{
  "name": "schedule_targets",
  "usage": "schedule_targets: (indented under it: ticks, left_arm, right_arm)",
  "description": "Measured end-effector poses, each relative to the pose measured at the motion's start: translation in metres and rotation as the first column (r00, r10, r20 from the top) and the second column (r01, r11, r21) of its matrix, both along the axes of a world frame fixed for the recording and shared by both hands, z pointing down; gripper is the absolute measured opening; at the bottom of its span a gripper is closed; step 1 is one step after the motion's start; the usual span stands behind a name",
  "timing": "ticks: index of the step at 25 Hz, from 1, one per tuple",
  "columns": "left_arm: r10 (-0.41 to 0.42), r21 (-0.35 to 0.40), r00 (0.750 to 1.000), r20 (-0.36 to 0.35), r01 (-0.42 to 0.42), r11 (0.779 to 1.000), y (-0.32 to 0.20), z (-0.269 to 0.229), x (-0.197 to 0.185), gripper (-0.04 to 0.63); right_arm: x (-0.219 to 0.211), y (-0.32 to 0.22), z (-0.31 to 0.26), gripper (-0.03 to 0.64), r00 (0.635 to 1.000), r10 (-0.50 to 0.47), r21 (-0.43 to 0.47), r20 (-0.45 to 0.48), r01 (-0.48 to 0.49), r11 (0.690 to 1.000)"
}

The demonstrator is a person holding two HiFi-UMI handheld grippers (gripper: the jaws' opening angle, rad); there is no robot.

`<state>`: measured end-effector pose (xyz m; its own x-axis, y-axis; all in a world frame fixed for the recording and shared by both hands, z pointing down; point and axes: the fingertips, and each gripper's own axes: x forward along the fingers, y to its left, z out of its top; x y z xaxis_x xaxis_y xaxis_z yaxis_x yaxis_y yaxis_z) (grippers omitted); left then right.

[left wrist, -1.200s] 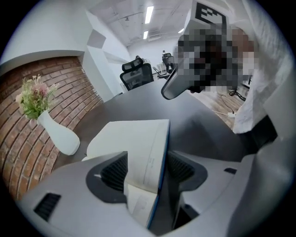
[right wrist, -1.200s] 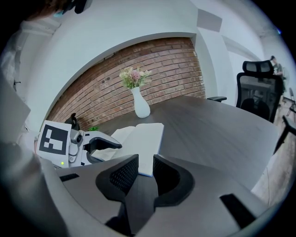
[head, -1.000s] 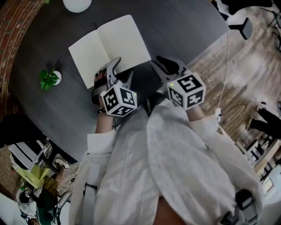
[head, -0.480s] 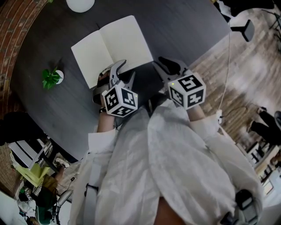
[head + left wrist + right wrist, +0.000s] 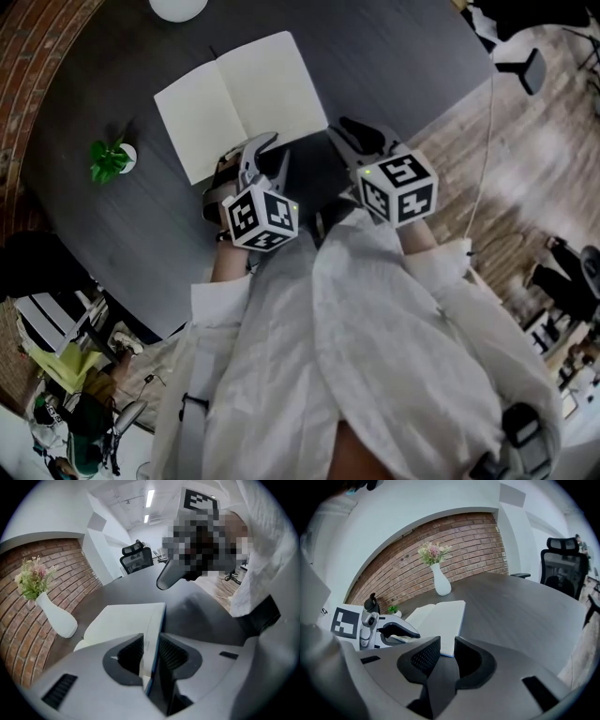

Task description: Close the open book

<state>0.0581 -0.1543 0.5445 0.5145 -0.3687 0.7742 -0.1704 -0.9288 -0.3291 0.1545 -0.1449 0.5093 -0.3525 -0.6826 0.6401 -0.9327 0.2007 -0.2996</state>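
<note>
The open book (image 5: pixel 244 98) lies flat on the dark round table (image 5: pixel 394 56), its blank white pages up. My left gripper (image 5: pixel 258 155) is at the book's near edge. Its jaws have just been closing, and the pads now press on the white pages and blue cover (image 5: pixel 152 634) held between them in my left gripper (image 5: pixel 151 648). My right gripper (image 5: pixel 352 136) hovers just right of the book, open, with only the table and the book's corner (image 5: pixel 447 644) showing beyond its jaws (image 5: pixel 446 656). The left gripper (image 5: pixel 401 632) also appears at the left of the right gripper view.
A white vase (image 5: pixel 442 585) with flowers stands beyond the book. A small green potted plant (image 5: pixel 108 164) sits near the table's left rim. Behind the table runs a brick wall (image 5: pixel 454 545). An office chair (image 5: pixel 562 566) stands at the far side.
The left gripper's jaws have narrowed onto the book's near edge. Both hands stay where they were, and the book lies in the same place.
</note>
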Motion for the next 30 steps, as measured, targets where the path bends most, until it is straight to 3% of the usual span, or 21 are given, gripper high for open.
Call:
schedule_targets:
  ticks: [15,25,30]
  left_arm:
    - [-0.071,0.009,0.994,-0.083,0.072,0.997,-0.002,-0.016,0.000,0.063]
    - [-0.149,-0.036,0.973,-0.176,0.145,0.989,-0.002,-0.024,-0.004,0.055]
    - [-0.173,-0.050,0.962,-0.212,0.166,0.985,-0.001,-0.029,-0.006,0.051]
  right_arm:
    - [0.000,-0.017,0.011,0.089,0.976,0.096,-0.067,0.194,-0.084,0.994]
    - [-0.019,-0.030,0.007,0.097,0.898,0.093,-0.138,0.430,-0.036,0.990]
    - [-0.025,-0.034,-0.012,0.084,0.849,0.082,-0.104,0.522,-0.032,0.994]
